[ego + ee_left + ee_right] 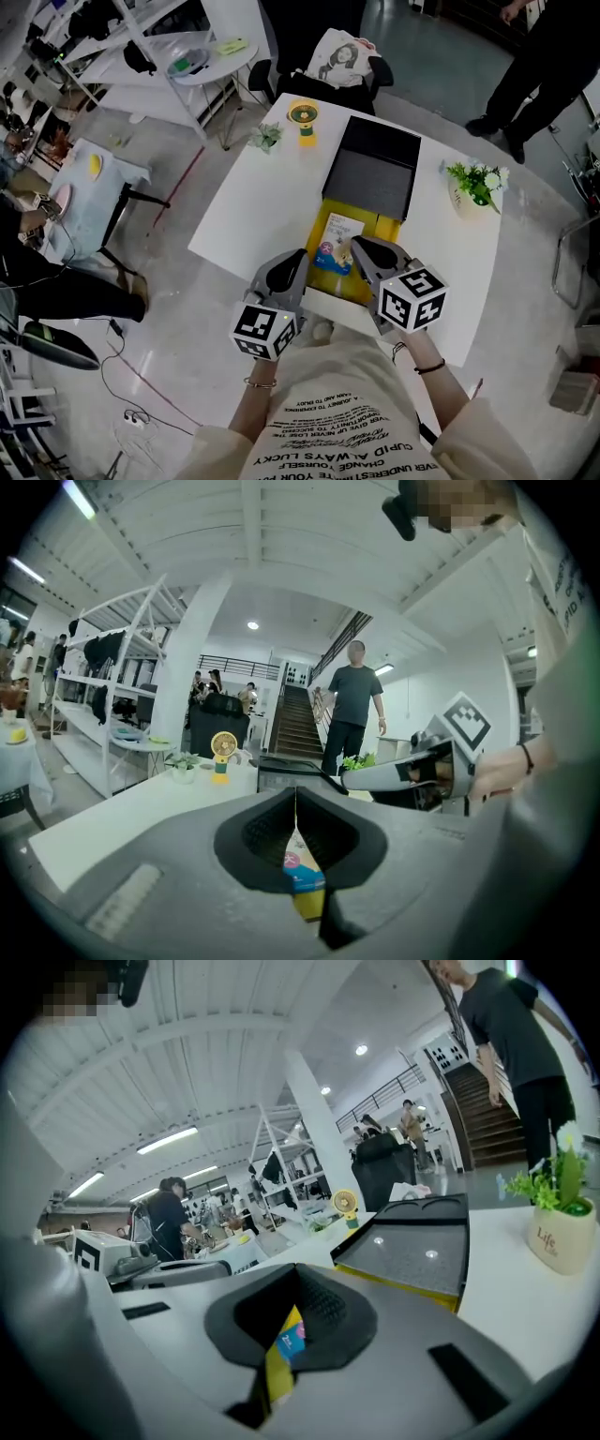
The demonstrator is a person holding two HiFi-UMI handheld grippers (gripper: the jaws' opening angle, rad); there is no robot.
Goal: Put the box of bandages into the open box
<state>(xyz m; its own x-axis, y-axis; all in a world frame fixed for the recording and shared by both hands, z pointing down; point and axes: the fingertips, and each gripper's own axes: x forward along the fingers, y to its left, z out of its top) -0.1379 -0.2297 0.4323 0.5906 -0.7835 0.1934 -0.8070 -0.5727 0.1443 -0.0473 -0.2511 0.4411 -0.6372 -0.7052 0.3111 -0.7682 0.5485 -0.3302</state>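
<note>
The box of bandages (335,247), white and blue with a small picture, lies inside the open yellow box (385,228) on the white table (253,206). The box's black lid (373,169) stands folded back at the far side. My left gripper (300,255) hovers at the yellow box's near left corner, jaws together with nothing in them. My right gripper (354,246) is just right of the bandage box, also shut and empty. In both gripper views the bandage box (302,869) (291,1340) shows below the closed jaws.
A potted plant (473,187) in a white pot stands at the table's right side. A small plant (265,137) and a yellow desk fan (305,117) sit at the far left corner. A chair with a bag (342,61) and a standing person (544,66) are beyond the table.
</note>
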